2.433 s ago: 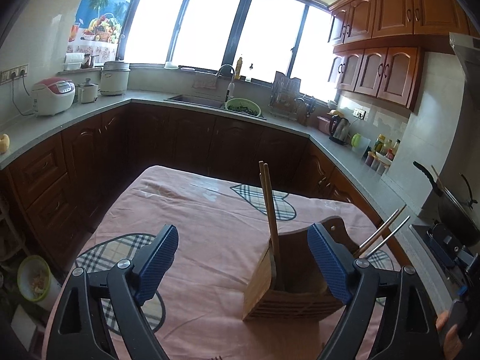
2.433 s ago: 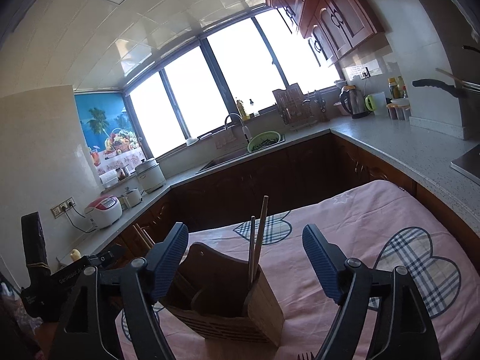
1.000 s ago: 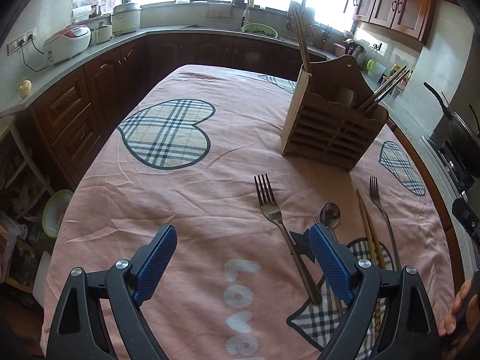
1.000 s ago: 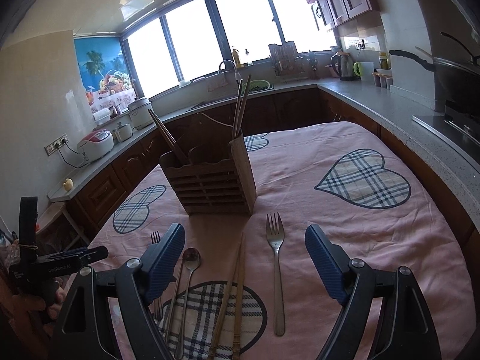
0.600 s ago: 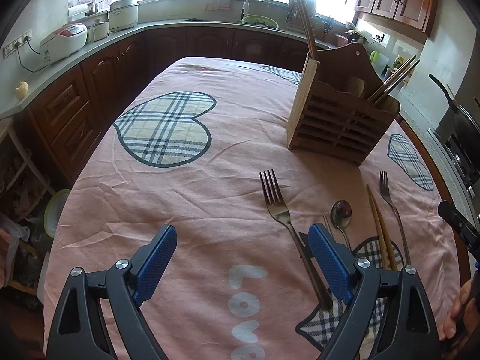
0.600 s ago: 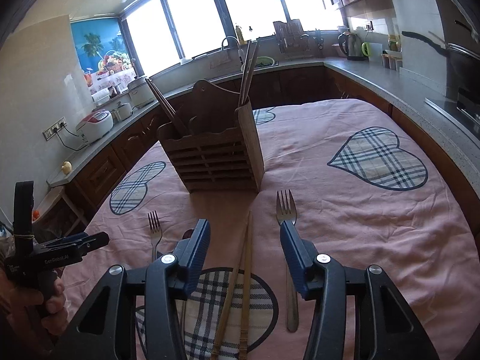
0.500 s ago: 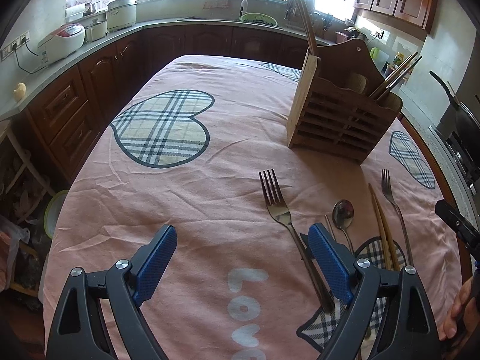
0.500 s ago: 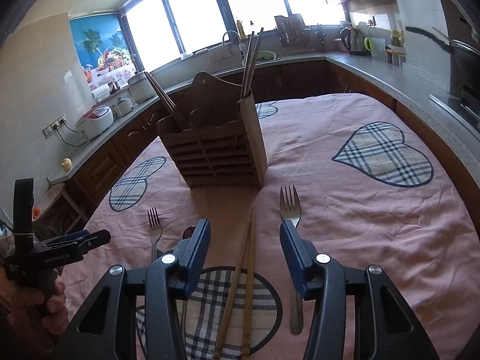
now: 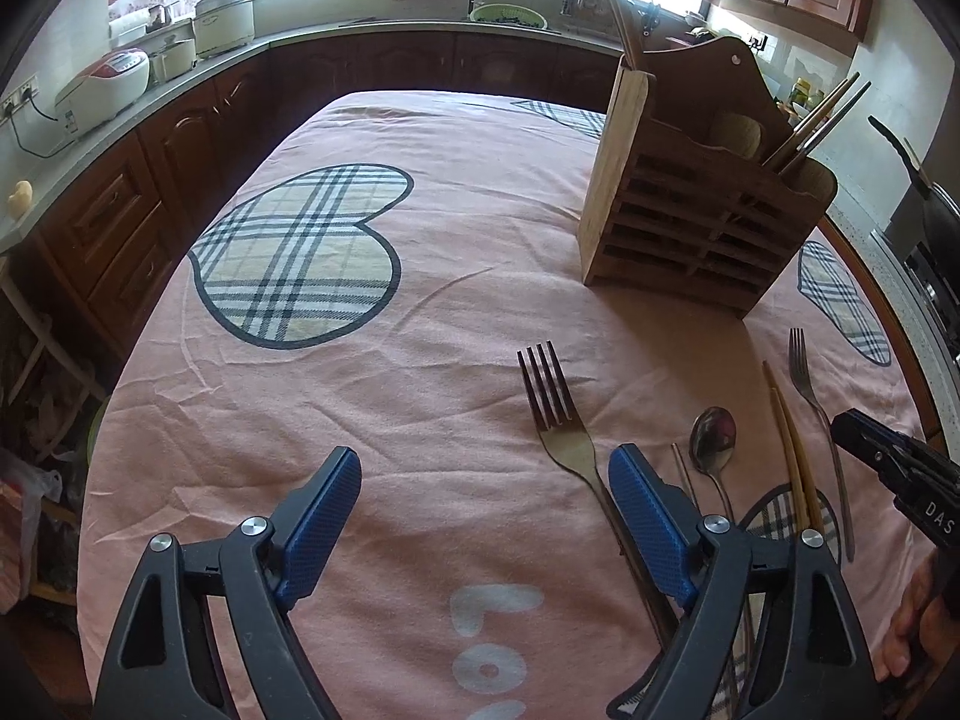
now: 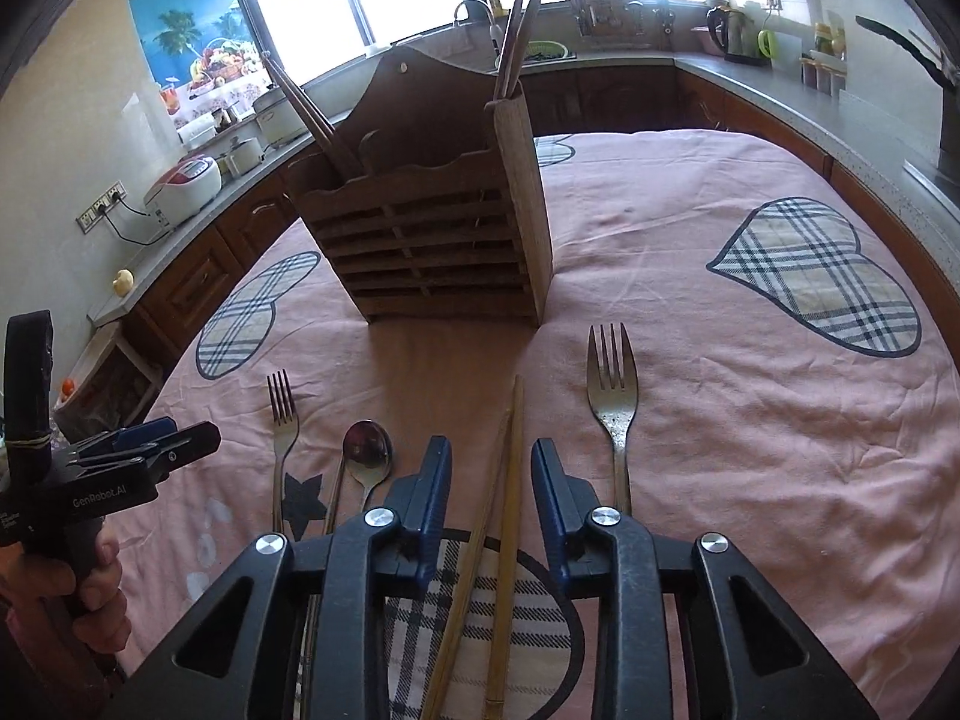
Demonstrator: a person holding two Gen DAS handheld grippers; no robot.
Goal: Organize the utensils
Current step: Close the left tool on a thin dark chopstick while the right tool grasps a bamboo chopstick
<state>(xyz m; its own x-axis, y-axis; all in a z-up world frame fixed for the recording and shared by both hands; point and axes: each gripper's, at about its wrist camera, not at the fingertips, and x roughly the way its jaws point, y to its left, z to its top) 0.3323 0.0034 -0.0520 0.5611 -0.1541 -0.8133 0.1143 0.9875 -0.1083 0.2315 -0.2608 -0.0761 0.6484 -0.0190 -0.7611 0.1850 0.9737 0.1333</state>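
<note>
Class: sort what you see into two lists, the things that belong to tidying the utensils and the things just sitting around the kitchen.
Belongs to the job:
wooden holder
bamboo chopsticks
large fork
small fork
spoon
right tool

Just lying about:
rice cooker
kettle
green colander

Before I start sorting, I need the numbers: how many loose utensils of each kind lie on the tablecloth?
Forks: 2
Spoons: 1
Wooden chopsticks: 2
Metal chopsticks: at least 1, partly hidden
Total: at least 6
</note>
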